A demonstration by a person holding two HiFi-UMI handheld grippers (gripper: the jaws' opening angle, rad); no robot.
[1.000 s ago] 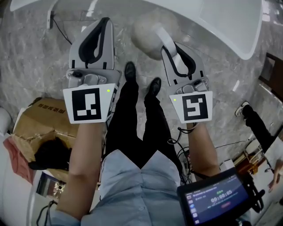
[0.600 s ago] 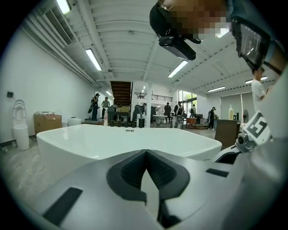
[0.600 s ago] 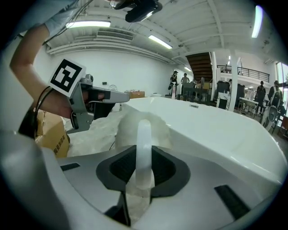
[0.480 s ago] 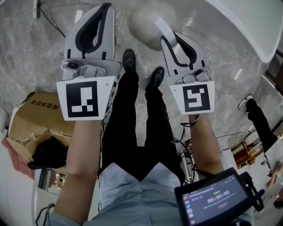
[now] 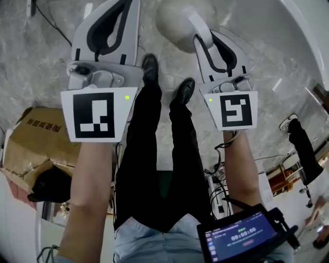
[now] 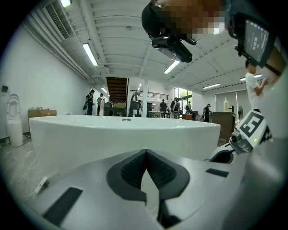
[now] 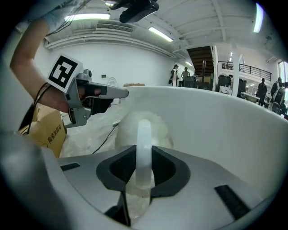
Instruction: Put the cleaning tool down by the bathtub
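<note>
The cleaning tool is a pale fluffy head (image 5: 177, 21) on a translucent white handle (image 5: 202, 32). My right gripper (image 5: 209, 40) is shut on that handle, and the head hangs over the marble floor just beyond the person's shoes. In the right gripper view the handle (image 7: 144, 148) stands between the dark pads, the fluffy head (image 7: 126, 130) lies beyond it, and the white bathtub (image 7: 216, 121) curves close on the right. My left gripper (image 5: 119, 6) is alongside, shut and empty; its tips meet (image 6: 145, 152) in front of the tub wall (image 6: 121, 134).
A torn cardboard box (image 5: 31, 138) stands on the floor to the left. A black cable (image 7: 105, 137) runs over the marble near the tub. The tub's rim (image 5: 311, 36) fills the upper right corner. A tablet (image 5: 241, 236) hangs at the person's waist. Several people stand far off.
Both grippers have sunk toward the floor side by side, the right one still holding the tool. In the head view the bathtub rim has slid off toward the upper right.
</note>
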